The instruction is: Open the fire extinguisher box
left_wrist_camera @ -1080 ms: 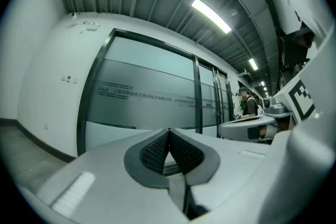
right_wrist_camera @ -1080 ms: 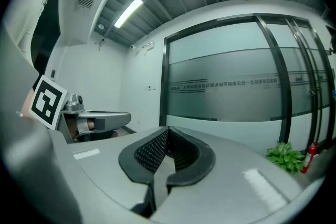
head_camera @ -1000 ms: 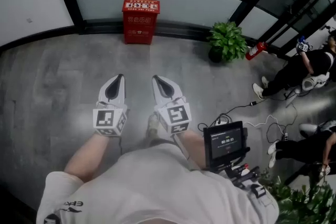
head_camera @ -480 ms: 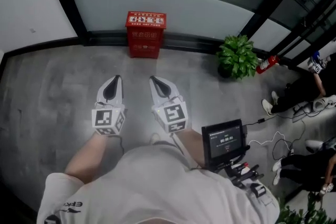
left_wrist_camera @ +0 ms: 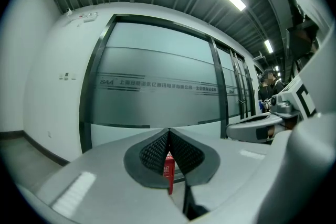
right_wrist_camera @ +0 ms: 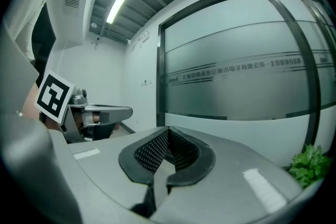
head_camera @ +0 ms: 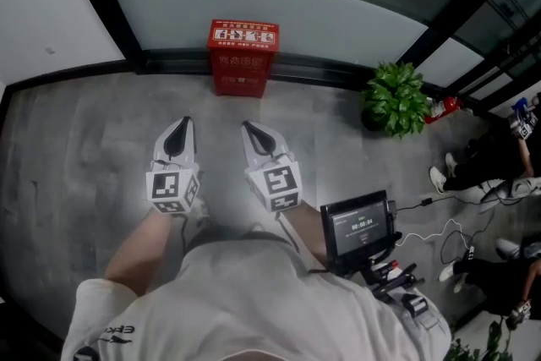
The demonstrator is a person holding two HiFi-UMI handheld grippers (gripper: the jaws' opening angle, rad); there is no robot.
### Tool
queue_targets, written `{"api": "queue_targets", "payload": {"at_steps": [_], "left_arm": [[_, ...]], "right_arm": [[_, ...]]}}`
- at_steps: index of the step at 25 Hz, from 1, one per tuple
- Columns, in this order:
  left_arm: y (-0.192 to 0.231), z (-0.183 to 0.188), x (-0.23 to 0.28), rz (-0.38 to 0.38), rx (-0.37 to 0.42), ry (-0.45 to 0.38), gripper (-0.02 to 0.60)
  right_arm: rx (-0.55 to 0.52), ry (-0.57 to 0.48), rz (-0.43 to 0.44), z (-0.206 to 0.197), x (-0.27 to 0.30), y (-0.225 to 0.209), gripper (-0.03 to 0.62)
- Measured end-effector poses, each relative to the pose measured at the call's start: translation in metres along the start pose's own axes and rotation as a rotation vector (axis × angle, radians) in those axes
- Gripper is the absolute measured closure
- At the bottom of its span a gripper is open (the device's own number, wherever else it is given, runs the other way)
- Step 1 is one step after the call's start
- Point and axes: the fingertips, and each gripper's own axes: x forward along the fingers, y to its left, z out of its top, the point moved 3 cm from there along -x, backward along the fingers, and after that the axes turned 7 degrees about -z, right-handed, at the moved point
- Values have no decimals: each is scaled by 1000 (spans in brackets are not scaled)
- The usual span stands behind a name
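A red fire extinguisher box stands on the floor against the frosted glass wall, lid down, white label on top. My left gripper and right gripper are held side by side in front of me, both pointing toward the box and well short of it. Both are shut with nothing between the jaws. In the left gripper view a sliver of the red box shows through the gap below the closed left gripper. The right gripper faces the glass wall; the box is hidden there.
A potted green plant stands right of the box, also seen as a plant at the right gripper view's edge. A red extinguisher lies beyond it. People sit at far right. A monitor hangs at my waist. Cables cross the floor.
Both grippers, still shut, have travelled toward the red box, which now sits larger and closer in the head view. The plant and the people have slid toward the right edge.
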Motion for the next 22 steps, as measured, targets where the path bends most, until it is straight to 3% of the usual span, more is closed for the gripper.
{"api": "queue_targets", "payload": {"at_steps": [13, 22], "left_arm": [[166, 3, 128, -165, -21, 11, 580], [221, -14, 206, -199, -24, 53, 578]], "right_arm": [[-20, 38, -173, 26, 190, 19, 580], [-4, 79, -221, 21, 274, -4, 580]]}}
